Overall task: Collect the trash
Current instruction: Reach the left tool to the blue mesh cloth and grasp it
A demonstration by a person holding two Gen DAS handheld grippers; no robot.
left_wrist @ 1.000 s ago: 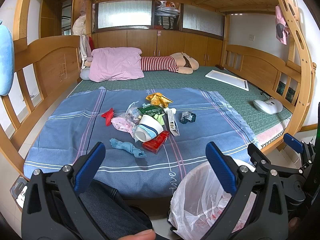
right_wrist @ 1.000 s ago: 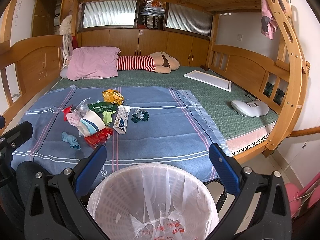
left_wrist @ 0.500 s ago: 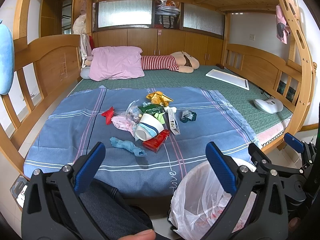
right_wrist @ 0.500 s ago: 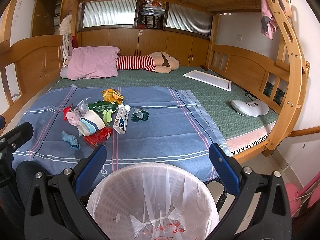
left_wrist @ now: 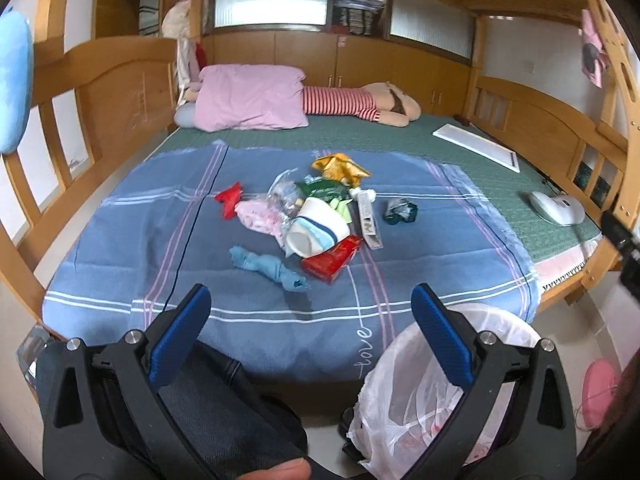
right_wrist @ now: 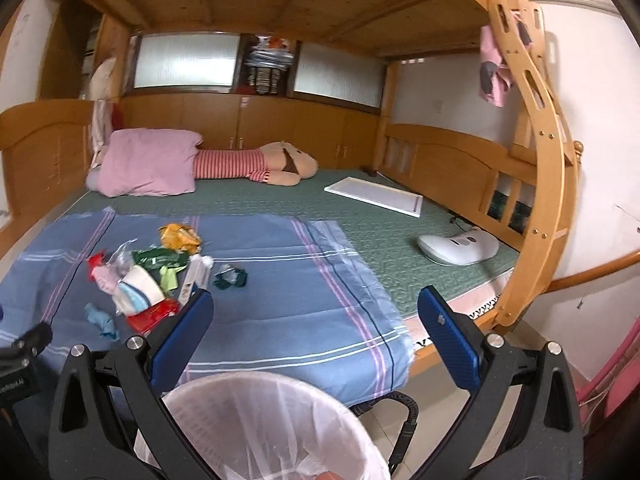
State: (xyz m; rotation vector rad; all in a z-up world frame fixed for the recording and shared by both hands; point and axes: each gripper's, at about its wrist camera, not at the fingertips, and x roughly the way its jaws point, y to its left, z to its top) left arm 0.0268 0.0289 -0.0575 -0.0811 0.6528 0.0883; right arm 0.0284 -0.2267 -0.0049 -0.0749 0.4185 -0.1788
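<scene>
A heap of trash lies mid-bed on a blue striped sheet (left_wrist: 420, 276): a white paper cup (left_wrist: 316, 232), a red box (left_wrist: 330, 262), a crumpled blue cloth (left_wrist: 268, 268), a red wrapper (left_wrist: 229, 200), a yellow wrapper (left_wrist: 338, 166), a dark crumpled wrapper (left_wrist: 401, 211). The cup also shows in the right wrist view (right_wrist: 136, 292). A white bin with a clear liner (right_wrist: 260, 428) stands on the floor before the bed. My left gripper (left_wrist: 306, 312) is open and empty, short of the heap. My right gripper (right_wrist: 316, 320) is open and empty above the bin.
A pink pillow (left_wrist: 250, 98) and a striped plush toy (left_wrist: 360, 106) lie at the bed's head. A white board (left_wrist: 476, 148) and a white device (left_wrist: 556, 208) sit at the right. Wooden rails (left_wrist: 100, 92) and a ladder (right_wrist: 536, 184) frame the bed.
My left gripper has moved forward and left toward the heap. My right gripper has lifted and swung right, so the bin sits lower in its view.
</scene>
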